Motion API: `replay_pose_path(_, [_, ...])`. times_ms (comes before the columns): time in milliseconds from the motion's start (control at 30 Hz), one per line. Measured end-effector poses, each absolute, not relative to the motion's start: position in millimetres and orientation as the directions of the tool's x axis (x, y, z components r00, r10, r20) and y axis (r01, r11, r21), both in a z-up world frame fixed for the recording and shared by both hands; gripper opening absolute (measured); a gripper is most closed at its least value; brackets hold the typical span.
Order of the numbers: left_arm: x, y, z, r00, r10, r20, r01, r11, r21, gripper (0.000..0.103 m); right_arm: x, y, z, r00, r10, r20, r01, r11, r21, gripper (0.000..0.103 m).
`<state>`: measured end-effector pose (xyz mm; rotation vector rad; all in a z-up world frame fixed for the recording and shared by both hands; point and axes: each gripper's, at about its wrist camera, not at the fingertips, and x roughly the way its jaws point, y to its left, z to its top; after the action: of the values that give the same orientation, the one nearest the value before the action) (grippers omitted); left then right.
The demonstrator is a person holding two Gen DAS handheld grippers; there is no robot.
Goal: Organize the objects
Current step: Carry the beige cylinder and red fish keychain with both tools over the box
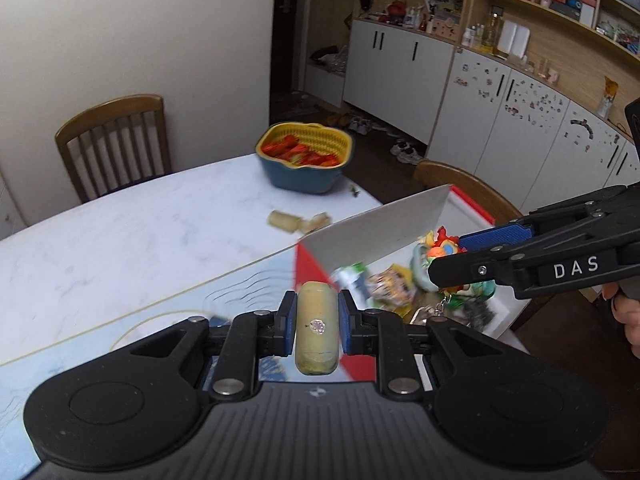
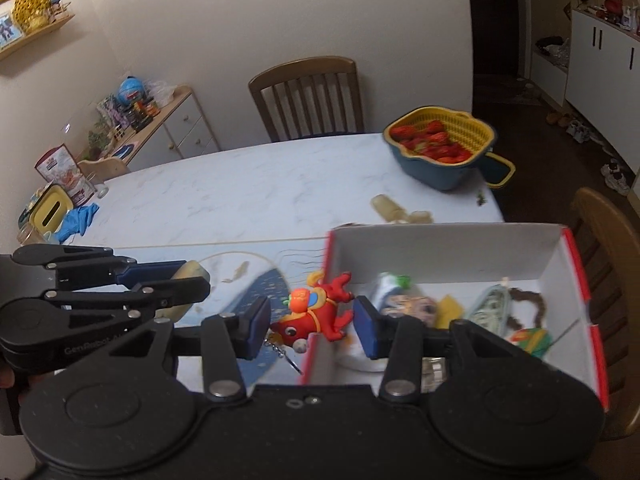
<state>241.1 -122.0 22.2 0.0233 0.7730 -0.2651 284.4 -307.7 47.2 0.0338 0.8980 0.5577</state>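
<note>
My left gripper is shut on a beige cylinder that stands upright between its blue pads, above a blue patterned mat. The right wrist view shows this left gripper at the left with the beige cylinder in it. My right gripper grips a red toy figure with a keychain, hanging over the left wall of a white box with a red rim. In the left wrist view the right gripper reaches in from the right over the box.
The box holds several small colourful items. A yellow strainer in a blue bowl with red pieces stands at the table's far right. Two beige pieces lie on the marble table. Wooden chairs stand around it.
</note>
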Motion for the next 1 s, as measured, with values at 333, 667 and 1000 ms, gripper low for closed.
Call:
replay_pose_path(333, [266, -193, 2, 0.630, -0.239, -0.739, 0.295, 0.954, -0.056, 0.020, 313, -374, 33, 0.514, 0.427, -0.744, -0.396, 0.887, 0.236, 0.044])
replay_pose_path(667, [285, -243, -42, 0.535, -0.226, -0.814, 0.332, 0.942, -0.044, 0.020, 350, -406, 8, 0.500, 0.390, -0.773, -0.362, 0.905, 0.223, 0.044])
replay_pose_path(1000, [316, -262, -93, 0.413, -0.171, -0.894, 0.323, 0.946, -0.031, 0.020, 380, -400, -25, 0.451, 0.384, -0.806, -0.387, 0.898, 0.210, 0.044])
